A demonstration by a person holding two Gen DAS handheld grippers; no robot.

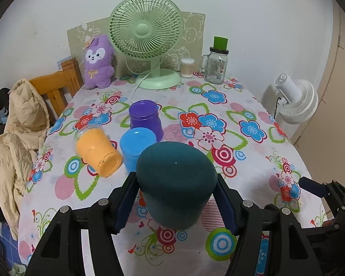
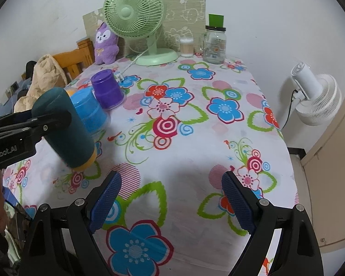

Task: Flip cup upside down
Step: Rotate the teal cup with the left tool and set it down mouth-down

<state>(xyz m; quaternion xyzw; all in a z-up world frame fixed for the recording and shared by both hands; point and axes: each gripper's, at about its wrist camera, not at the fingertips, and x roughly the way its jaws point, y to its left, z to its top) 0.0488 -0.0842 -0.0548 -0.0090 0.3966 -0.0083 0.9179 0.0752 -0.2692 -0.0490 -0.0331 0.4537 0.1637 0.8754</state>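
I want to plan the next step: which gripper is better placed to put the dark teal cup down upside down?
Left. The left gripper is already shut on the dark teal cup, base up, above the tablecloth. The right gripper is open and holds nothing, off to the side.

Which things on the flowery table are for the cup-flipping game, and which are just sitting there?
For the game:
teal cup, squeezed in the left tongs
orange cup, lying on its side
blue cup and purple cup, already bottom up
right tongs, open and holding nothing

Just sitting there:
green fan
purple bunny toy
glass jar
cotton swabs
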